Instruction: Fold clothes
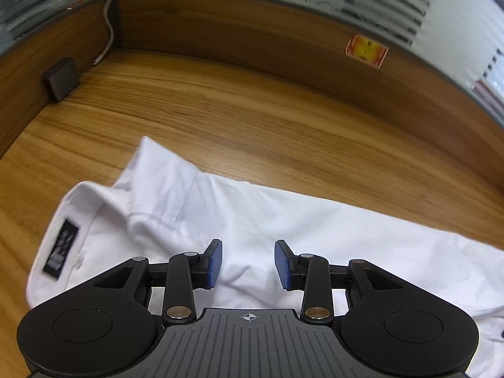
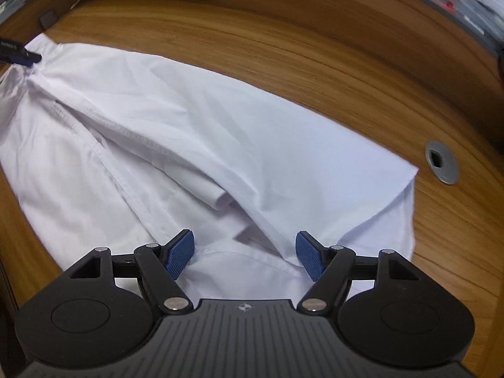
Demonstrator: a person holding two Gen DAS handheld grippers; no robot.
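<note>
On the wood-grain brown table [image 1: 239, 119] lies a white cotton button-up shirt [image 2: 195, 132], spread lengthwise with one side panel already turned over the middle, its stitched edge running on a slant and a folded strip showing under the flap. Its collar end, with a dark woven neck label [image 1: 61, 249], lies at the left; the hem end reaches toward the right, near a round grey metal cable grommet [image 2: 441, 162] set in the table.

Both tools hover low over the cloth. The left tongs [image 1: 248, 263] are spread, blue pads apart, nothing between them, above the shoulder area beside the collar. The right tongs [image 2: 245, 256] are also spread wide and empty, over the lower rumpled part where the turned panel meets the under-layer.

The shirt looks partly folded but loose; whether a side fold is just being finished or a crosswise fold is coming, the views do not settle. Any grip should take all layers at an edge together, both ends level, so the flap does not slide off and the creases near the hem get smoothed rather than pressed in.

Around it: a small black box [image 1: 60, 78] fixed on the left partition, a white cable [image 1: 107, 31] hanging in the corner, a red-and-yellow sticker [image 1: 366, 50] on the back panel. None touches the shirt; the table beyond is free.
</note>
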